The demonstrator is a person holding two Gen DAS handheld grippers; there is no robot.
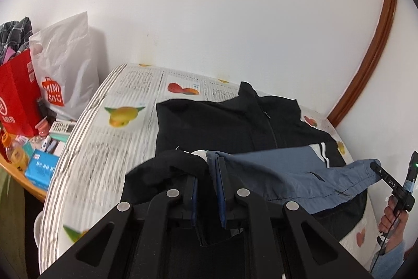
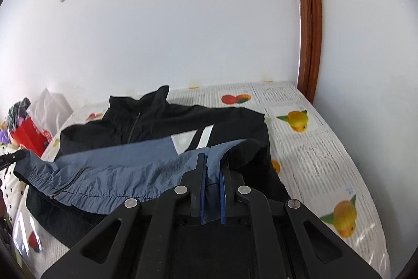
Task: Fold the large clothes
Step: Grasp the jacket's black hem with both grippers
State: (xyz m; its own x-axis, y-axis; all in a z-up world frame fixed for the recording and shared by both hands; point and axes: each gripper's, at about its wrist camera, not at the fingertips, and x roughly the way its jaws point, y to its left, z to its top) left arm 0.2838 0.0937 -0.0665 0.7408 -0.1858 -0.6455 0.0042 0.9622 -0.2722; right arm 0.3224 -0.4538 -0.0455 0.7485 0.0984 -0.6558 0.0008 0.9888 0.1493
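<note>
Jacket (image 1: 235,122) fills the middle of the left wrist view, black above and blue below, lying on the table (image 1: 109,148) with its collar at 12 o'clock near the wall. The left gripper (image 1: 207,174) is clenched on the blue hem, which rises into the fingers from the lower centre. From there the lifted hem runs toward 3 o'clock, where the right gripper (image 1: 376,166) pinches its other end. A red bag (image 1: 18,101) and a white bag (image 1: 65,69) stand at 9 o'clock, beside the table.

In the right wrist view the same jacket (image 2: 146,127) lies ahead, collar at 11 o'clock. The right gripper (image 2: 213,174) is closed on a fold of blue cloth between its blue pads (image 2: 202,190). The hem stretches toward 9 o'clock, where the tip of the left gripper (image 2: 15,156) is just seen; its grip cannot be judged from this view.

I judge that the hem is held taut between both grippers, with its long axis across the table. The collar lies straight ahead of both, so the coming move should carry the hem forward evenly. Neither hand looks clearly nearer.
</note>
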